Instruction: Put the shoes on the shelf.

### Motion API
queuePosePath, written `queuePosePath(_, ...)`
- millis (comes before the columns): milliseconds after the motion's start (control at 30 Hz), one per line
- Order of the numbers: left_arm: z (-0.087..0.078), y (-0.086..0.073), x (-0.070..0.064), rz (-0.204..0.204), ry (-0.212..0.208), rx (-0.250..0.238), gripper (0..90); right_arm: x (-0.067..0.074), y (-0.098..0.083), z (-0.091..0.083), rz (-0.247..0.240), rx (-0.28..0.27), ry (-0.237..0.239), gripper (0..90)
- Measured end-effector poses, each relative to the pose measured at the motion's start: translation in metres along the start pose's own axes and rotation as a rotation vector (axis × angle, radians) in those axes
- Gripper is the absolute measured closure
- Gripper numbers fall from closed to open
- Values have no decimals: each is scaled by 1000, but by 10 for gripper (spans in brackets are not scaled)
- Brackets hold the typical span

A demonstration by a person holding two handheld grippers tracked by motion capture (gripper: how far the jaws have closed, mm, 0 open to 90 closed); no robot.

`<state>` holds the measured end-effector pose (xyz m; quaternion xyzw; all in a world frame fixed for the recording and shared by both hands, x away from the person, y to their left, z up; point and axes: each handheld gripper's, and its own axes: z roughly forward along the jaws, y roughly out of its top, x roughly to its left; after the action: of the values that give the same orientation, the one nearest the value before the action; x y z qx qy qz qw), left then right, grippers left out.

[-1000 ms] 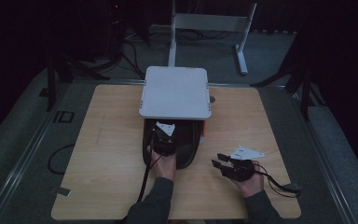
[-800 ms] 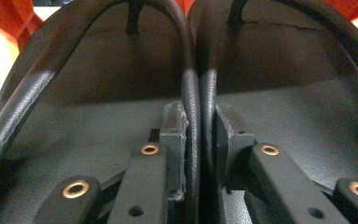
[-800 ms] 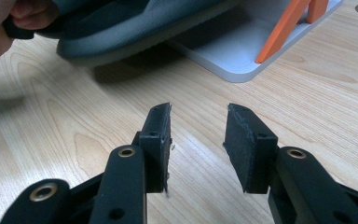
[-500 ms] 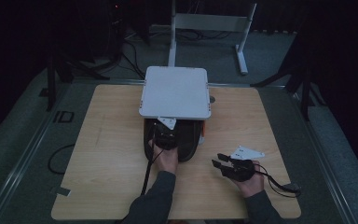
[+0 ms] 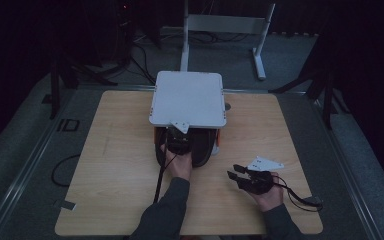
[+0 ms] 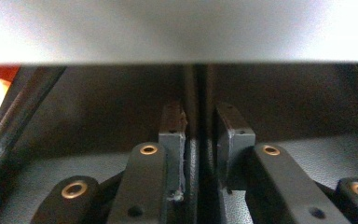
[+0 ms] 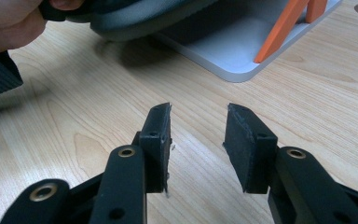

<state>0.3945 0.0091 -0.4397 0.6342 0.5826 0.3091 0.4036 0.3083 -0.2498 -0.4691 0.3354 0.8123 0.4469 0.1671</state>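
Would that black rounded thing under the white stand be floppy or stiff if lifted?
Probably fairly stiff: the black thing keeps a firm rounded edge above the table. Likely grippy, not slippery, since its surface looks grained.

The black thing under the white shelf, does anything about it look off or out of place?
The black thing sticks halfway out from under the white shelf, toward the person. That looks like work in hand: the left gripper is clamped on a thin upright edge of it. No spill or damage is visible.

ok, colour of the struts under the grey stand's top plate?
Orange struts, clearest in the right gripper view.
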Motion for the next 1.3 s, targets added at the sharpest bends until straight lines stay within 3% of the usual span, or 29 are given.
queuePosePath(733,18,14,0,6,16,-34,736,0,0,1,0,1,1,603)
queuePosePath(1000,22,18,-2,-6,27,-82,721,0,0,0,3,-2,2,604)
queuePosePath(1100,24,16,-3,6,35,-108,711,0,0,0,4,-4,1,604)
queuePosePath(1167,25,16,-3,11,33,-119,677,0,0,0,4,-4,0,604)
queuePosePath(1200,26,15,-2,22,30,-150,628,0,0,-1,4,-4,0,599)
queuePosePath(1267,25,14,-2,26,14,-143,517,0,0,-1,2,-4,-1,576)
queuePosePath(1300,24,12,-2,35,-4,-143,505,0,0,-1,0,-5,-3,572)
